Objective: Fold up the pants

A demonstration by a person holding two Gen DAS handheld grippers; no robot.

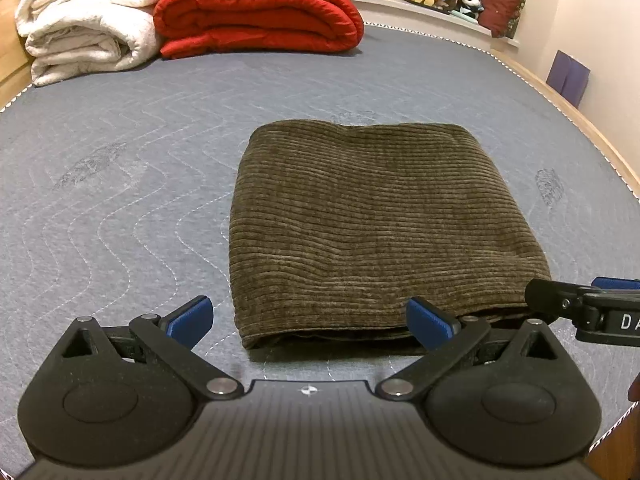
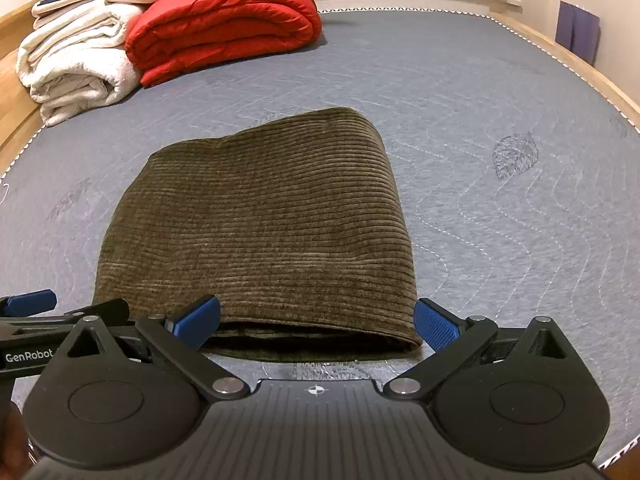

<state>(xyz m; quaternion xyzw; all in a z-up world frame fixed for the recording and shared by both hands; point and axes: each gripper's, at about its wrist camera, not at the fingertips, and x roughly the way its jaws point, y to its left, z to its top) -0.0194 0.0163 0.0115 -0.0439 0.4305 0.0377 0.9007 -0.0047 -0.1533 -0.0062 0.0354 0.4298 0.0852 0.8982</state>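
Two grippers sit side by side at the near edge of the pants point(image 1: 372, 224), and neither grips anything. The left gripper point(image 1: 310, 320) has its blue pads spread wide across the left part of that edge; the right gripper point(image 2: 316, 320) is spread the same way across the right part. The pants lie in the middle of the grey quilted mattress point(image 1: 120, 184) as a compact brown corduroy rectangle, layers stacked, with the open ends of the layers facing the grippers and a rounded fold on the far side. That neat shape suggests the folding is finished or nearly so, and the open pads look like a release after laying the last fold. Whether the inner layers line up evenly is hard to say, since the gap between them is in shadow. Well apart, at the far left, a folded red quilt point(image 1: 256, 12) and white blankets point(image 1: 88, 20) are stacked. No boxes or baskets show.
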